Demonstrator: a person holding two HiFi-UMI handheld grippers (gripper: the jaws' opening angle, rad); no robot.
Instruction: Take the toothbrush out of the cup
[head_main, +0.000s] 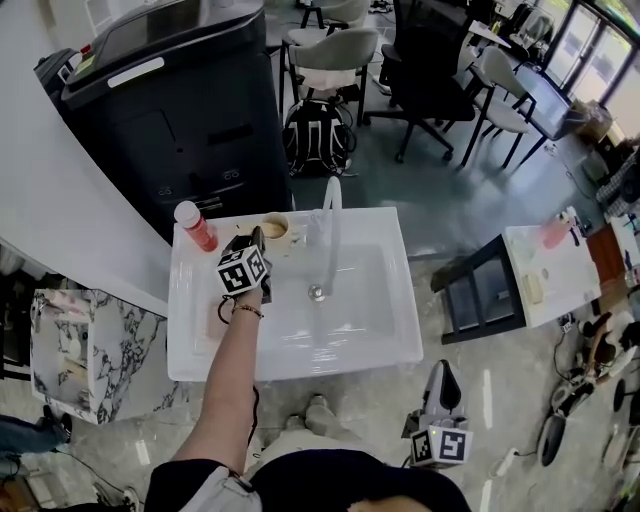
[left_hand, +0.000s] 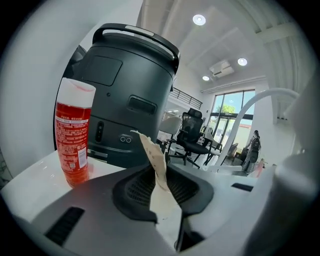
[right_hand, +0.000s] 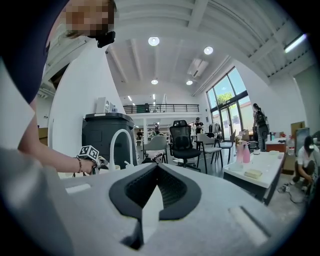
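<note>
At the back of the white ceramic sink (head_main: 408, 292), the left gripper (left_hand: 159, 172) clamps the slim cream toothbrush (left_hand: 150, 150) at the tan cup (head_main: 275, 228), the right gripper (right_hand: 156, 172) closed and empty; a slanted pull could tip the cup or strike the red white-capped bottle (left_hand: 72, 135).

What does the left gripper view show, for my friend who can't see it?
The left claw pinches a thin pale toothbrush that pokes up from it. To its left a red bottle stands on the white counter, with a big dark machine behind and a white tap arching at the right.
</note>
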